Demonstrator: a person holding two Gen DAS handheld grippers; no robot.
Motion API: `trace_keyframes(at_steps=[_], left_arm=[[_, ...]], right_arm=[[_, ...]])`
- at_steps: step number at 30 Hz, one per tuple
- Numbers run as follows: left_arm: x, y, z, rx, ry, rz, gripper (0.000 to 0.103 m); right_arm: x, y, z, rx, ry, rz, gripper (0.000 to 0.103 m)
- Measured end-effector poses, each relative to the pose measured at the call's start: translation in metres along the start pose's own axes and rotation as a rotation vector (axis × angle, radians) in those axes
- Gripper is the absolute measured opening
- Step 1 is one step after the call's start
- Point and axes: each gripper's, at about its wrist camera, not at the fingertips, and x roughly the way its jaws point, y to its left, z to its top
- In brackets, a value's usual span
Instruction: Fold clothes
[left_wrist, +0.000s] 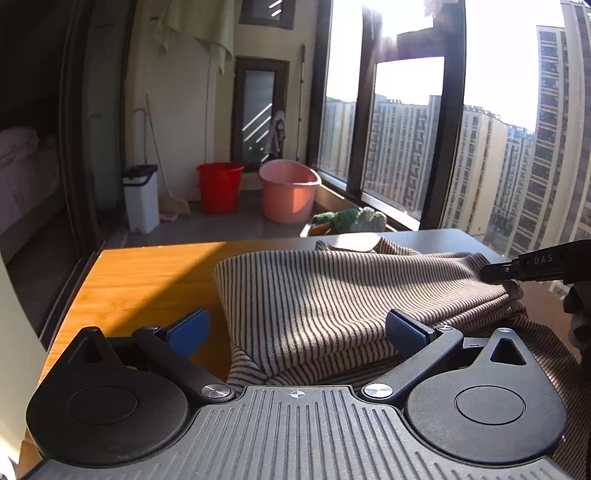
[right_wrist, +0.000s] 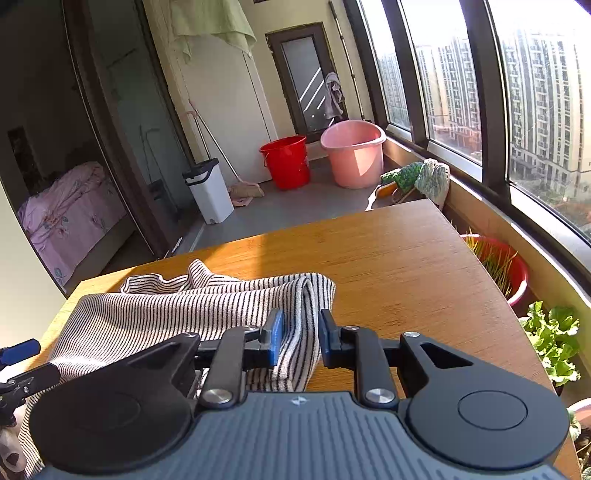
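Right tongs (right_wrist: 301, 338) pinch the striped garment (right_wrist: 166, 306) — folded, layered, edges rumpled

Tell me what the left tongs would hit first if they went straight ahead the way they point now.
Most likely the striped garment: it lies bunched on the wooden table directly between and ahead of the open left tongs.

Garment (right_wrist: 177, 310) on table (right_wrist: 399, 266); buckets (right_wrist: 288, 162) behind.

The letters "DAS" stand on the right gripper (left_wrist: 496, 271).
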Motion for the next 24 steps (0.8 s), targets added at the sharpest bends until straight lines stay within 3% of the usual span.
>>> trace_keyframes(at_steps=[2, 4, 9, 10, 13, 15, 16, 19, 24], left_arm=[[0.001, 0.002, 0.001, 0.012, 0.020, 0.005, 0.103], [-0.007, 0.005, 0.002, 0.069, 0.023, 0.039, 0.103], [-0.030, 0.030, 0.000, 0.238, 0.099, 0.228, 0.103], [-0.033, 0.037, -0.001, 0.261, 0.125, 0.269, 0.103], [-0.042, 0.059, -0.005, 0.218, 0.206, 0.295, 0.103], [-0.048, 0.073, -0.008, 0.182, 0.260, 0.305, 0.103], [-0.051, 0.078, -0.007, 0.124, 0.263, 0.273, 0.103], [-0.051, 0.081, 0.003, -0.122, 0.202, 0.120, 0.103], [-0.018, 0.044, 0.007, -0.151, 0.140, 0.027, 0.103]], right_arm=[[-0.015, 0.010, 0.002, -0.071, -0.054, -0.006, 0.050], [-0.026, 0.013, 0.004, -0.046, -0.084, 0.068, 0.056], [-0.021, 0.015, -0.005, 0.086, -0.075, 0.291, 0.073], [-0.013, 0.016, -0.010, 0.103, -0.055, 0.296, 0.074], [0.005, 0.017, -0.026, 0.120, -0.006, 0.272, 0.078], [0.001, 0.022, -0.026, 0.092, -0.015, 0.281, 0.089], [0.001, 0.024, -0.026, 0.077, -0.013, 0.287, 0.096], [-0.001, 0.029, -0.027, 0.050, -0.010, 0.283, 0.097], [0.000, 0.027, -0.025, 0.061, 0.001, 0.306, 0.103]])
